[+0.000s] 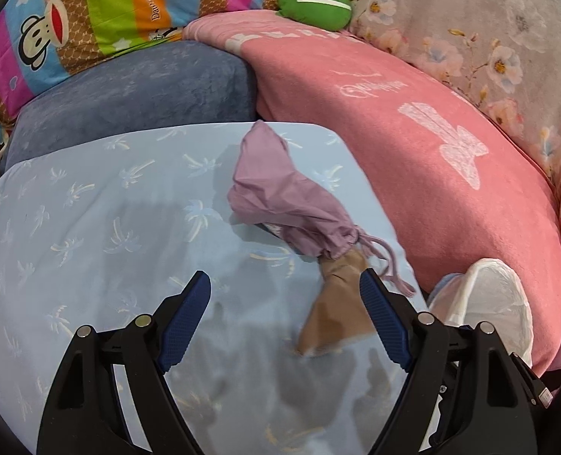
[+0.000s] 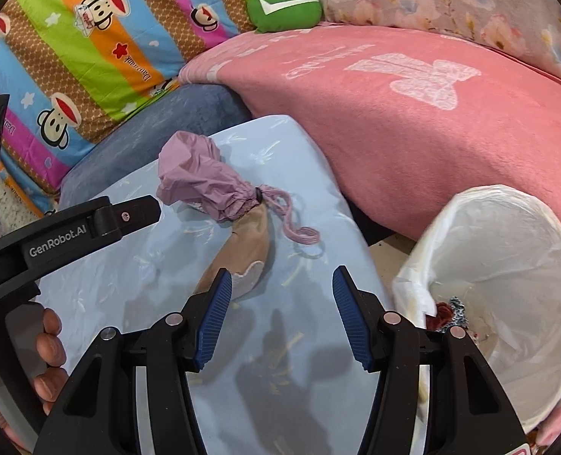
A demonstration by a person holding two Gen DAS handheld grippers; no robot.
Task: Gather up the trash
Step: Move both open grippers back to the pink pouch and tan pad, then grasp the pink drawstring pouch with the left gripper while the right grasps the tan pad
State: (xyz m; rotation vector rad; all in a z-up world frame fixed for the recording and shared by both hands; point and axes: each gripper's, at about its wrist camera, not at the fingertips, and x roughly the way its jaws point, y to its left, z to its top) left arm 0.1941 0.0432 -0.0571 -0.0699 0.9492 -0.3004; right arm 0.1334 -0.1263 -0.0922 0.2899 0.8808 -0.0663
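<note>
Both jaw sets stood apart, empty: left gripper (image 1: 285,316), right gripper (image 2: 282,313). Risk: snagging the purple drawstring pouch (image 1: 280,197) instead of the brown paper scrap (image 1: 337,314); lined bin (image 2: 508,265) near.

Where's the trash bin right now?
The white-lined trash bin sits at the lower right of the right wrist view, on the floor between the light blue cushion and the pink blanket.

Bright, even light; soft claw shadows below; fisheye bending and dark corners.
</note>
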